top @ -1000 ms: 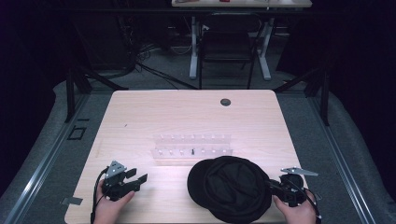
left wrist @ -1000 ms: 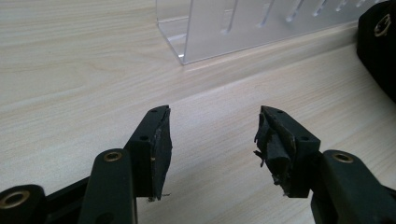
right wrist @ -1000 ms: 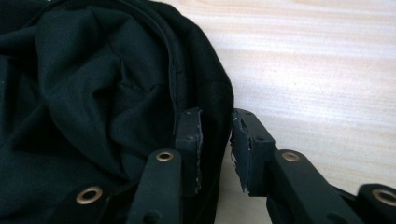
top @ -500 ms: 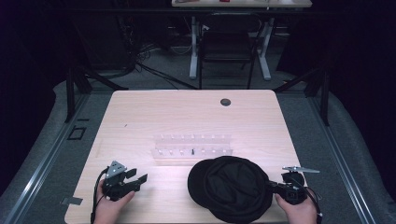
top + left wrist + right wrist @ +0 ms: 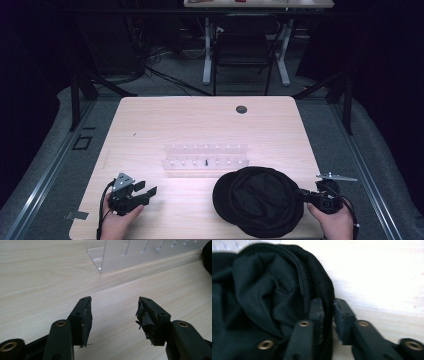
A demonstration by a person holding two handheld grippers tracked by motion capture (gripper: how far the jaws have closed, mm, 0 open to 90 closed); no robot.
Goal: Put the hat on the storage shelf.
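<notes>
A black fabric hat (image 5: 257, 200) lies crumpled on the wooden table (image 5: 200, 120) near its front right edge. My right gripper (image 5: 300, 194) reaches in from the right and sits at the hat's right rim. In the right gripper view the hat (image 5: 262, 290) has its folded rim between the jaws of the right gripper (image 5: 328, 302), with both pads against the cloth. Those jaws have just been opening. My left gripper (image 5: 145, 191) rests at the front left, held by a hand. The left gripper (image 5: 113, 312) is open over bare wood, with nothing between its pads.
A clear plastic rack (image 5: 206, 156) with a row of slots stands across the middle of the table, just behind the hat; its corner (image 5: 140, 252) is ahead of the left gripper. A dark round grommet (image 5: 241, 109) sits at the table's far side. A chair and desk legs stand beyond.
The right gripper and hand have shifted a little to the right, and the hat has slid right with them. The left gripper has stayed put.
</notes>
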